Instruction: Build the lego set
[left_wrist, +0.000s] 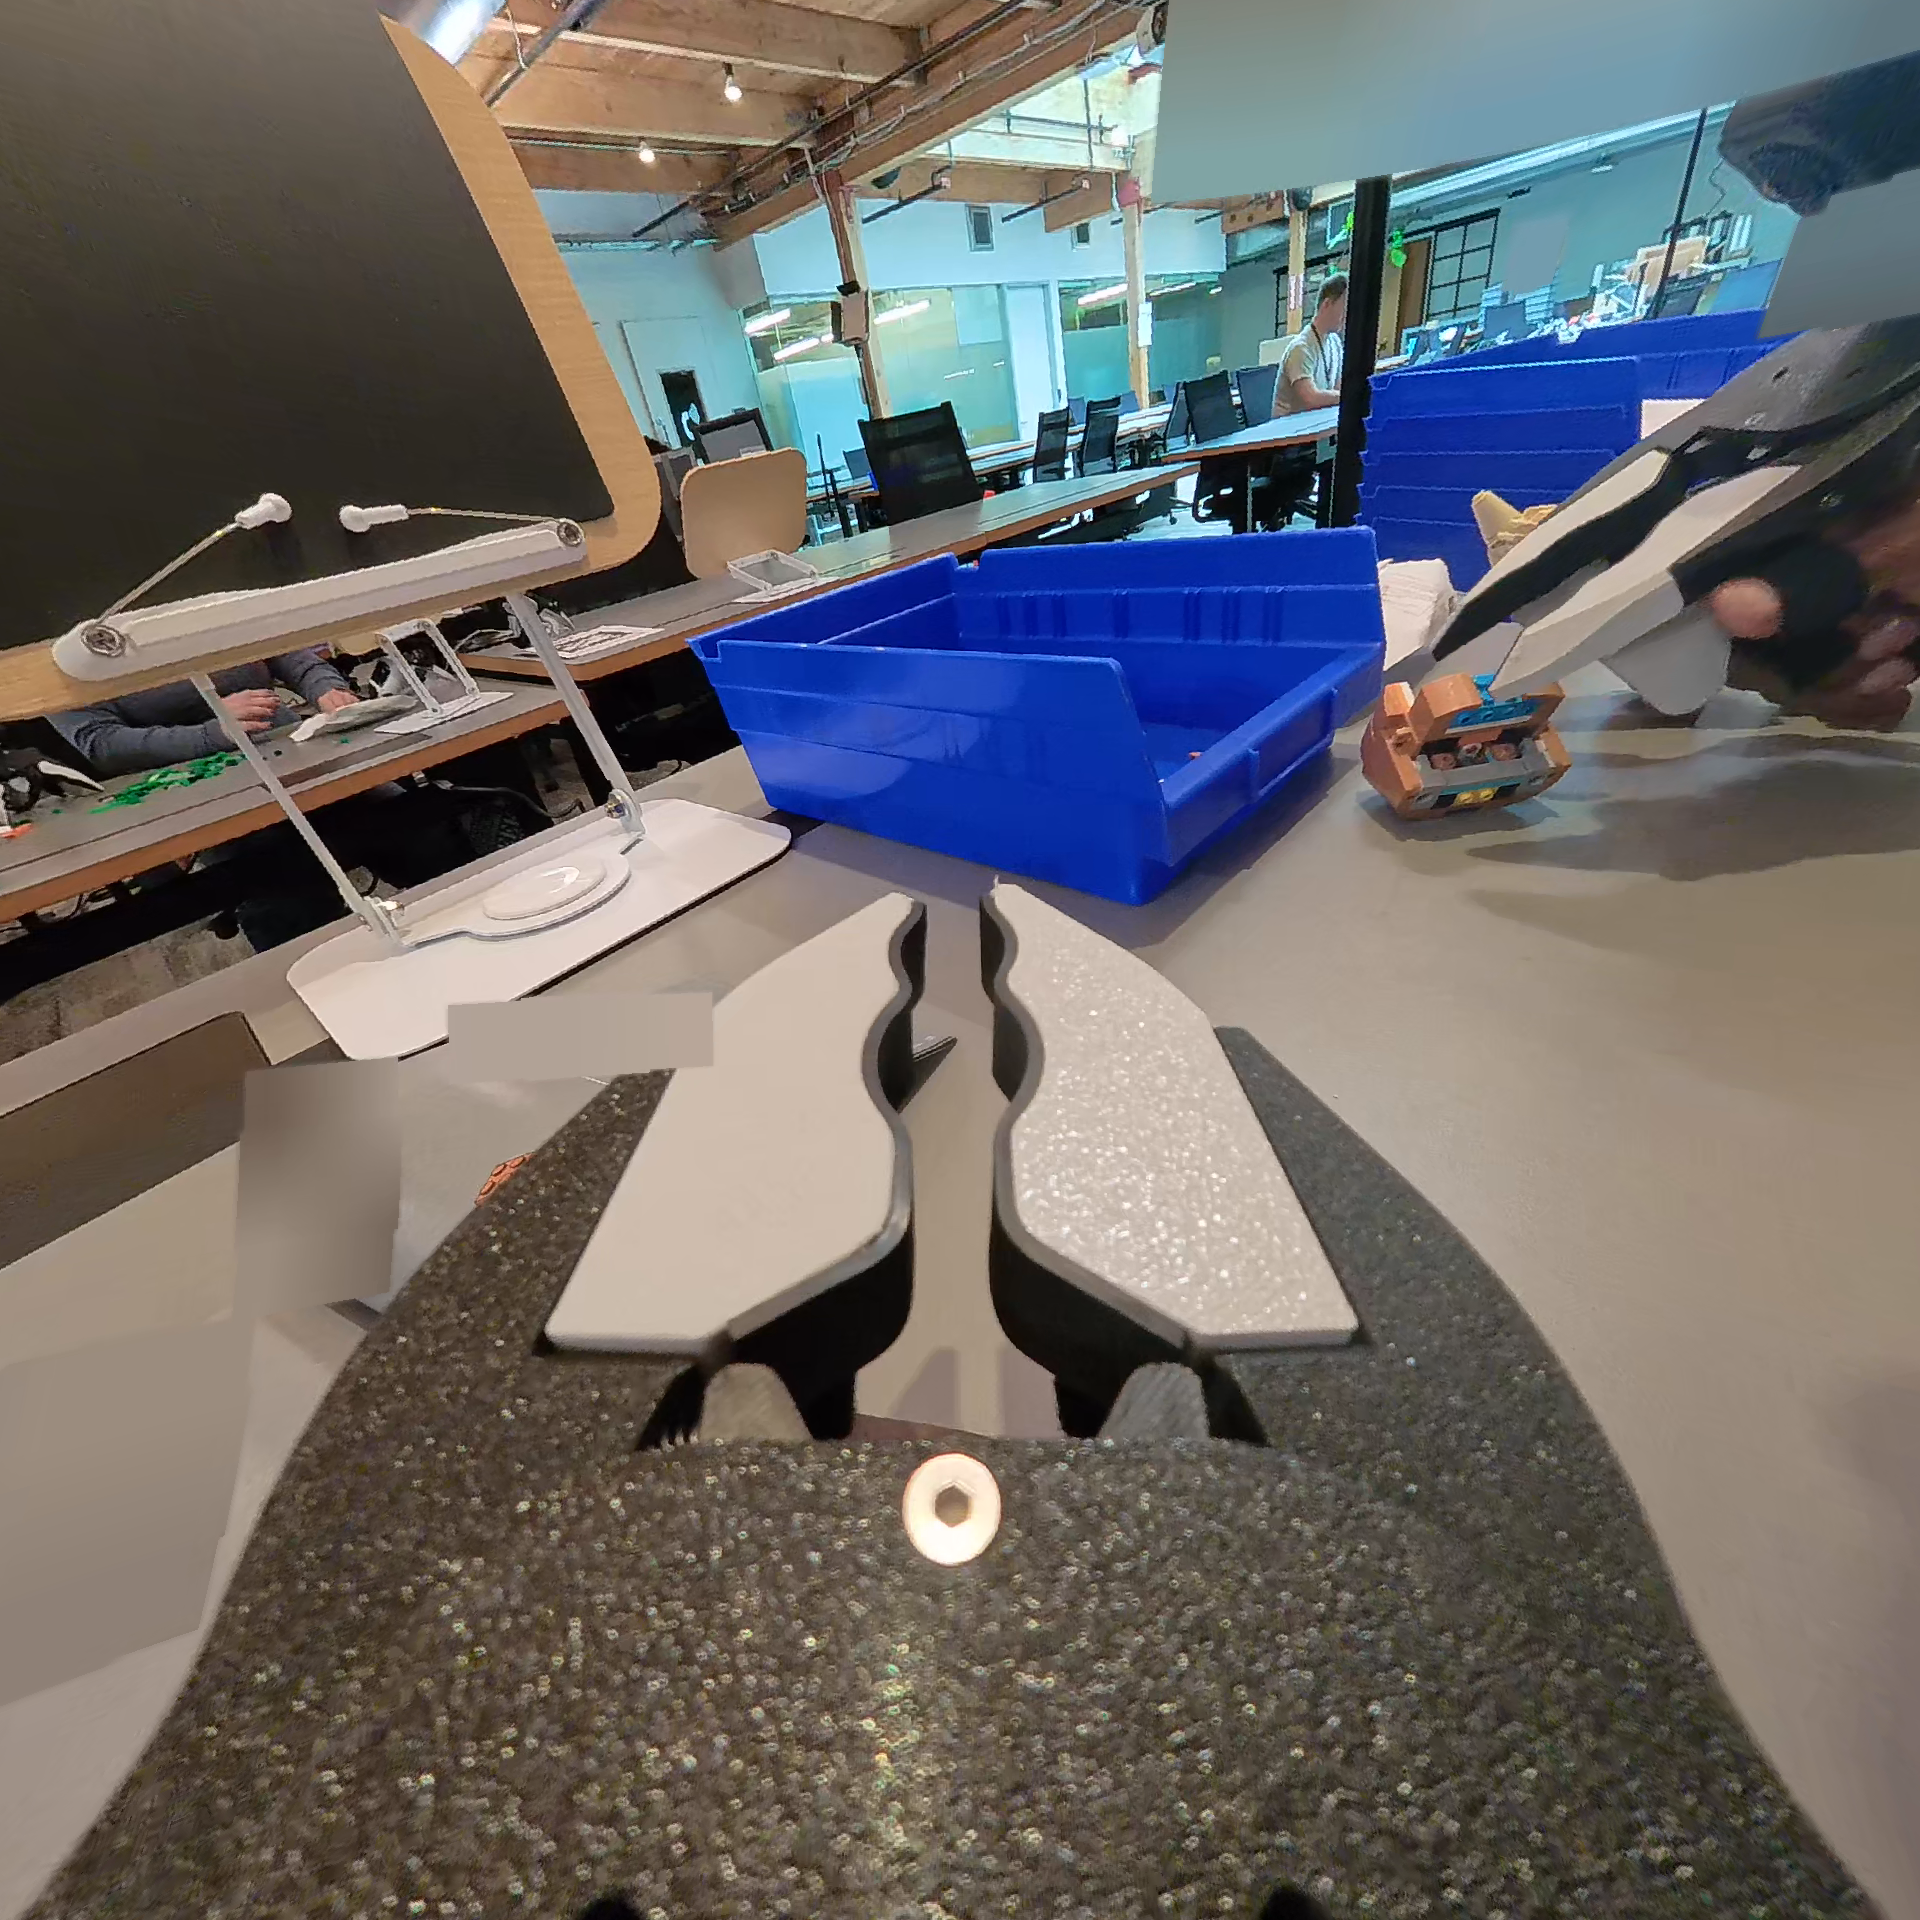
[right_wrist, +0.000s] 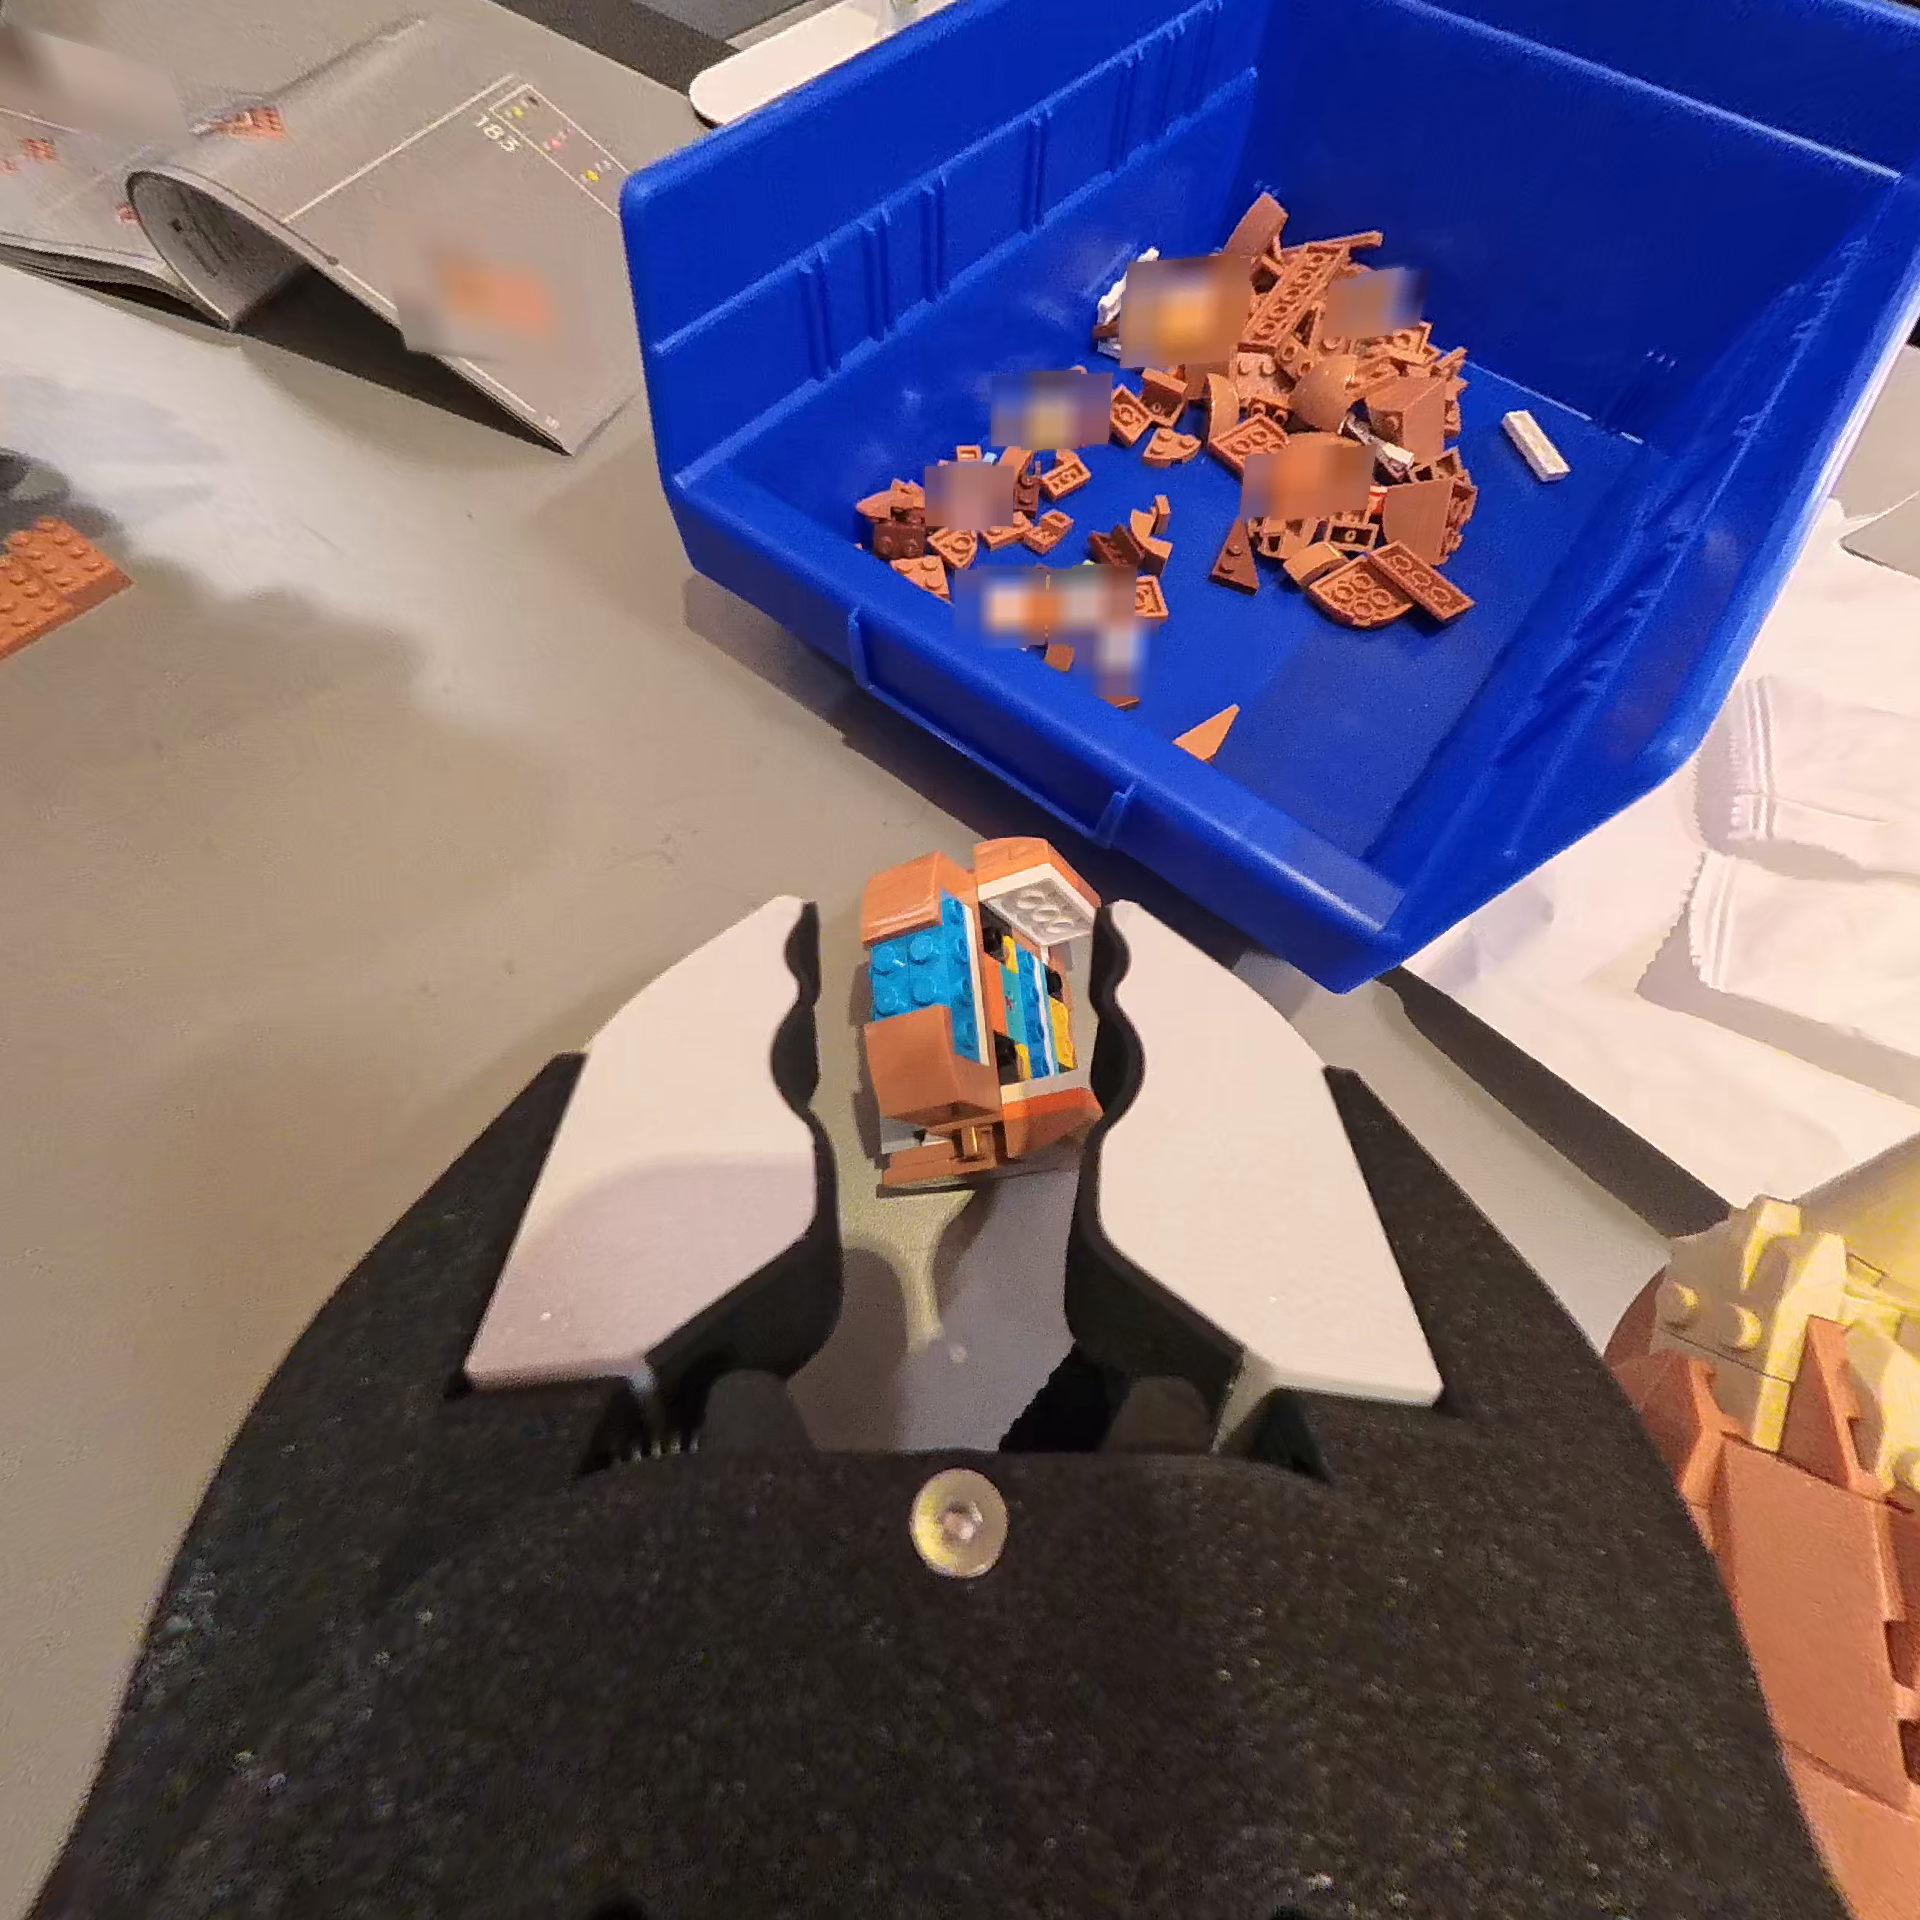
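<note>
A small Lego sub-assembly (right_wrist: 966, 1029) of orange-brown, blue and yellow bricks lies tilted on the grey table. My right gripper (right_wrist: 951, 925) is open and straddles it. The right finger touches its side and a gap shows at the left finger. In the left wrist view the same model (left_wrist: 1465, 748) sits far right with the right gripper (left_wrist: 1470, 670) angled down onto its top. My left gripper (left_wrist: 951, 914) is empty, low over the table, its jaws nearly together with a narrow gap. A pile of loose brown pieces (right_wrist: 1340, 416) lies in the blue bin (right_wrist: 790, 260).
The blue bin (left_wrist: 935, 707) stands just beyond the model. An open instruction booklet (right_wrist: 343, 208) and a brown plate (right_wrist: 42, 582) lie to the left. A larger brown and tan build (right_wrist: 1787, 1455) and white plastic bags (right_wrist: 1818, 831) are to the right. A white stand (left_wrist: 499, 914) holds a black board. Left tips to right tips: about 30 cm.
</note>
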